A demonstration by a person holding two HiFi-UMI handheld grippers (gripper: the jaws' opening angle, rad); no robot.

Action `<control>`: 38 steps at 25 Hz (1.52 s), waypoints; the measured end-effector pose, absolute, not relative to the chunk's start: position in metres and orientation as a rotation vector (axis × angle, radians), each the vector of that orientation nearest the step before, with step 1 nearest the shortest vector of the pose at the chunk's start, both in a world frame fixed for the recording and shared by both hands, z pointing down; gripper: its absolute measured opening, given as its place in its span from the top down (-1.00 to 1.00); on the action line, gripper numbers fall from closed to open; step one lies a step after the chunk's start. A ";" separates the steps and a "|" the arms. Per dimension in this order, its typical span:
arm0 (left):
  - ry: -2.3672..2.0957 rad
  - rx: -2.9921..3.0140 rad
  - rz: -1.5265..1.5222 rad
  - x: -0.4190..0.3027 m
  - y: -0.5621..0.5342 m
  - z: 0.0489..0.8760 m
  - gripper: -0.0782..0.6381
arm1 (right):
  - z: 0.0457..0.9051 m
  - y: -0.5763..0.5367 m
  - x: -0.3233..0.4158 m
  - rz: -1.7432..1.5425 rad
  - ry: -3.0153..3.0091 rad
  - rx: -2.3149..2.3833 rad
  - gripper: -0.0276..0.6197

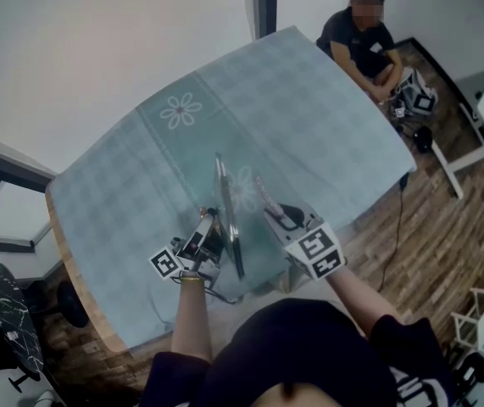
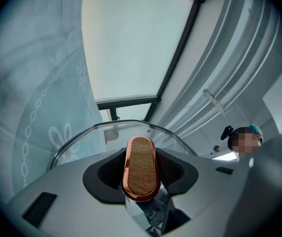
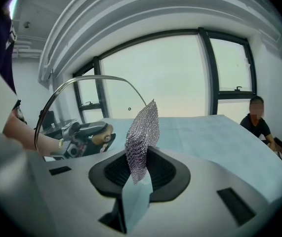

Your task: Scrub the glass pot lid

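Head view is showing the left gripper (image 1: pixel 210 227) clamping the wooden, copper-rimmed handle (image 2: pixel 141 168) of the glass pot lid (image 1: pixel 227 214), which it is holding up on edge. Just to the lid's right, the right gripper (image 1: pixel 275 217) is pinching a metal mesh scrubber (image 3: pixel 143 135). Beyond them, a checked teal tablecloth (image 1: pixel 309 117) is covering the table, and a person (image 1: pixel 362 41) is sitting at its far end.

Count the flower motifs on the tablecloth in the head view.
2. One flower motif lies toward the far left of the tablecloth; the other sits mid-cloth, right beside the upright glass lid. More may be hidden under the lid or the person.
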State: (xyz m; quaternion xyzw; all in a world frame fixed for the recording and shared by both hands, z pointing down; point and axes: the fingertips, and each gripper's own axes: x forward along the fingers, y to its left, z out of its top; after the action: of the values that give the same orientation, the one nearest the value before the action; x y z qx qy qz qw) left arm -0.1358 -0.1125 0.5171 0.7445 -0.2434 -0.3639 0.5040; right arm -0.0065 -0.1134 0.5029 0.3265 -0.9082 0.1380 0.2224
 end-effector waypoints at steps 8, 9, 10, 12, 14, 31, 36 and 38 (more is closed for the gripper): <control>-0.563 1.821 -0.879 -0.135 -0.109 0.516 0.31 | 0.492 -0.106 -0.053 0.347 -2.565 0.727 0.66; -0.563 1.822 -0.880 -0.135 -0.109 0.516 0.31 | 0.490 -0.106 -0.057 0.340 -2.570 0.716 0.66; -0.562 1.823 -0.881 -0.135 -0.108 0.517 0.31 | 0.489 -0.106 -0.060 0.333 -2.575 0.706 0.66; -0.558 1.825 -0.883 -0.135 -0.108 0.517 0.31 | 0.488 -0.105 -0.066 0.326 -2.582 0.689 0.66; -0.553 1.826 -0.886 -0.135 -0.108 0.516 0.31 | 0.488 -0.105 -0.070 0.326 -2.587 0.676 0.66; -0.549 1.793 -0.919 -0.138 -0.108 0.517 0.31 | 0.489 -0.072 -0.088 0.329 -2.615 0.542 0.66; -0.552 1.792 -0.917 -0.139 -0.108 0.518 0.31 | 0.488 -0.060 -0.088 0.331 -2.626 0.510 0.66; -0.548 1.793 -0.919 -0.139 -0.108 0.518 0.31 | 0.488 -0.055 -0.086 0.330 -2.631 0.498 0.66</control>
State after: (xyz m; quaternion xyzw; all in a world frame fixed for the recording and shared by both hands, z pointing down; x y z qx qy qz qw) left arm -0.1388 -0.1075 0.5178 0.7423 -0.2270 -0.3803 0.5029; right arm -0.0863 -0.0553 0.4878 0.1800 -0.9513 0.1193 0.2200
